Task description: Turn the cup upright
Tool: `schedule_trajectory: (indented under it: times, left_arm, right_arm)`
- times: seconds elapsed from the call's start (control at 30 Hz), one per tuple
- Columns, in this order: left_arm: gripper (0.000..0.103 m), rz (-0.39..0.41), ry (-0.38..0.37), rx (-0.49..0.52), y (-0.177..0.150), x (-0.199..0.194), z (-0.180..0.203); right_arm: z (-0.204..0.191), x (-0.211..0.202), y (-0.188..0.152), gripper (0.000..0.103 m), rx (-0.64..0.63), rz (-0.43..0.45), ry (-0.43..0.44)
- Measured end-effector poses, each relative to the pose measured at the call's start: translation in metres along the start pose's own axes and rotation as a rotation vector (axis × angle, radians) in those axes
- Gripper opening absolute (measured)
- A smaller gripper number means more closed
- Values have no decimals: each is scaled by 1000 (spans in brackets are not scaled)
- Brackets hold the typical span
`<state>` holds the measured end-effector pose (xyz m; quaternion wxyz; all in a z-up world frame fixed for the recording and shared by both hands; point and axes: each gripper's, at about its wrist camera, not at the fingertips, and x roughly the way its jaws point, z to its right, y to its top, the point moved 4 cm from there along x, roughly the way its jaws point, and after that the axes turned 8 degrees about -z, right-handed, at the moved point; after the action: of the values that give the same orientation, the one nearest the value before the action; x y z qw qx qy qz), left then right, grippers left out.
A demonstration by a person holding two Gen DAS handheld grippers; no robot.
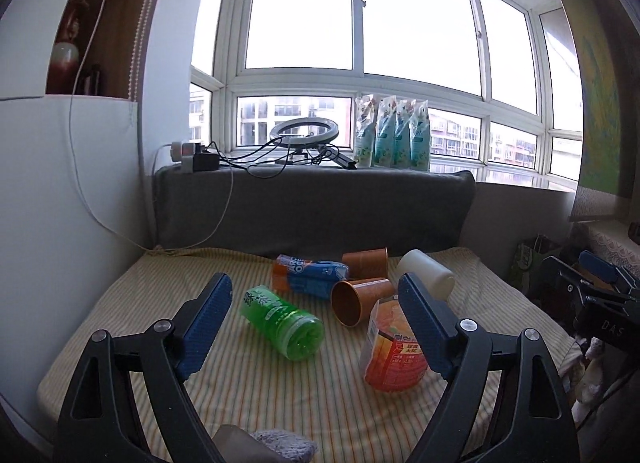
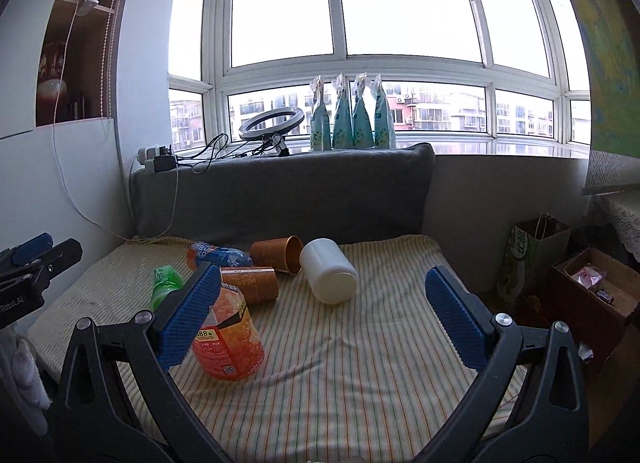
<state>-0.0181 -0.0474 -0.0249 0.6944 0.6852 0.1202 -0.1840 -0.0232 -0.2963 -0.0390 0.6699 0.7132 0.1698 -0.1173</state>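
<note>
1. Task not yet started, by judgement: both copper-coloured cups are seen lying on their sides on the striped bed cover (image 2: 340, 375); neither is upright, neither is touched.
2. Near cup (image 1: 360, 300): on its side about mid-bed, open mouth turned toward the left wrist camera. Interior appears empty. It lies just beside, perhaps touching, the orange bottle (image 1: 394, 347).
3. Far cup (image 1: 366, 261): on its side behind the near one, close to the grey cushion (image 1: 312, 207); in the right wrist view its mouth (image 2: 295, 255) faces the white jar. Nothing is seen inside.
4. Which cup is meant cannot be told from the task line.
5. Left gripper (image 1: 314, 301): fingers spread wide, nothing held, hovering above the bed short of the objects.
6. Right gripper (image 2: 320, 295): fingers likewise wide apart and empty, held back from the cups; the orange bottle is partly hidden behind its left finger.
7. Remaining, by judgement: approach, grasp on a cup wall, rotation to mouth-up, release.
8. Other containers, all on their sides: green bottle (image 1: 284, 323), blue-labelled bottle (image 1: 308, 274), orange bottle, white jar (image 2: 330, 271). Contents cannot be told; the jar is opaque.
9. On the sill: four pouches (image 1: 394, 135) standing upright, a ring light (image 1: 304, 131), plugs and cables.
</note>
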Motion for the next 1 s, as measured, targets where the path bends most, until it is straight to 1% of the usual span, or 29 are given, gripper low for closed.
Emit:
schedule_trajectory:
  times: [0.37,1.0]
  left_arm:
    - [86,7,-6,3,0,-5,1]
    - [86,16,1,13,2,-9,2]
  right_arm:
    - [0,-7,3,103,-6,25,-11]
    - [-2,-7,3,103,-6,19,-7]
